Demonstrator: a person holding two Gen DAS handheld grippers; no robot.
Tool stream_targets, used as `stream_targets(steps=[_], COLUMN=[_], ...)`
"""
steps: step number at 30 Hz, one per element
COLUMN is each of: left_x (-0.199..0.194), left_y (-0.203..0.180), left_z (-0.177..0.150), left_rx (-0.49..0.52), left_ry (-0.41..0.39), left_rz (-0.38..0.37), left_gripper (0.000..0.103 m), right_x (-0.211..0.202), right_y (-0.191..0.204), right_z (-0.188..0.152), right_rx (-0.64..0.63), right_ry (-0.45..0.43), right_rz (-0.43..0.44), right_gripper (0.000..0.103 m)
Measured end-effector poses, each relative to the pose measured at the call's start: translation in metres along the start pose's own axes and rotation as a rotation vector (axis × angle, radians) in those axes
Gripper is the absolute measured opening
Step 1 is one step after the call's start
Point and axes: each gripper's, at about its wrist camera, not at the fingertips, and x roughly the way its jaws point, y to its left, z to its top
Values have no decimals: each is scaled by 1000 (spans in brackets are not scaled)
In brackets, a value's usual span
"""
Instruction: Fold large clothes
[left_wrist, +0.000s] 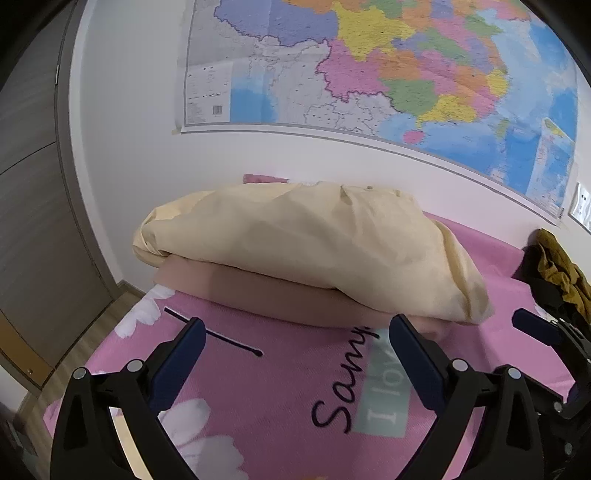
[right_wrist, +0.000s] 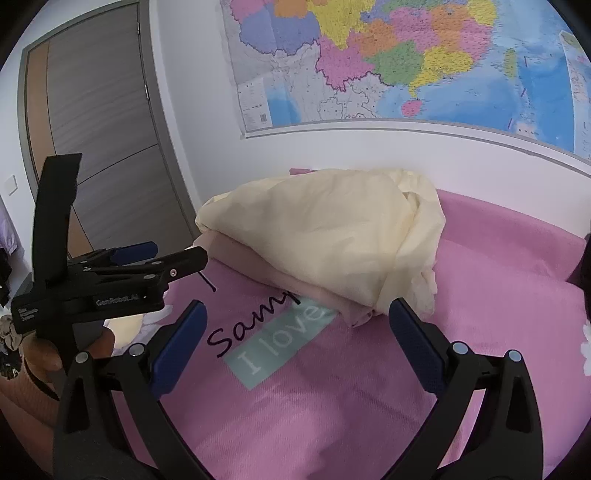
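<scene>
Pink bedsheet (right_wrist: 480, 258), printed with script lettering and white flowers, is shown as the working surface; all positions below are given relative to the folded stack. A coloured wall map (right_wrist: 406, 55) is seen above and behind the stack, and a grey-brown door (right_wrist: 103, 110) to its left. The folded stack is made up of a cream garment (right_wrist: 332, 240) lying on a beige-pink garment (right_wrist: 258, 269), both resting on the sheet near the wall. An unfolded mustard and dark heap of clothes (left_wrist: 557, 266) is seen to the right of the stack, well apart from it.

The left gripper (left_wrist: 295, 332) is held just in front of the stack with its jaws spread wide and nothing between them. The right gripper (right_wrist: 297, 317) is likewise held in front of the stack, its jaws fully apart and empty; its right pad is near the cream garment's loose front corner, though contact cannot be judged.

The fold is judged essentially complete. Risks from here are judged as follows: the cream layer sits bulged and askew on the lower one, so a pad brushing the loose corner could drag it off or open the fold. The two grippers are close together, and a collision between them could be caused by a careless reach toward the heap.
</scene>
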Motion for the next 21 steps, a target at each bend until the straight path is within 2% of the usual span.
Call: stream_targets(steps=[21], left_x=[-18], left_y=[-1], left_z=[-8], left_rx=[6], left_ry=[-9], left_rz=[28], left_gripper=[96], right_x=[-9], right_y=[6], right_z=[-7], right_rx=[6], right_ry=[6], right_rz=[-2], right_gripper=[97])
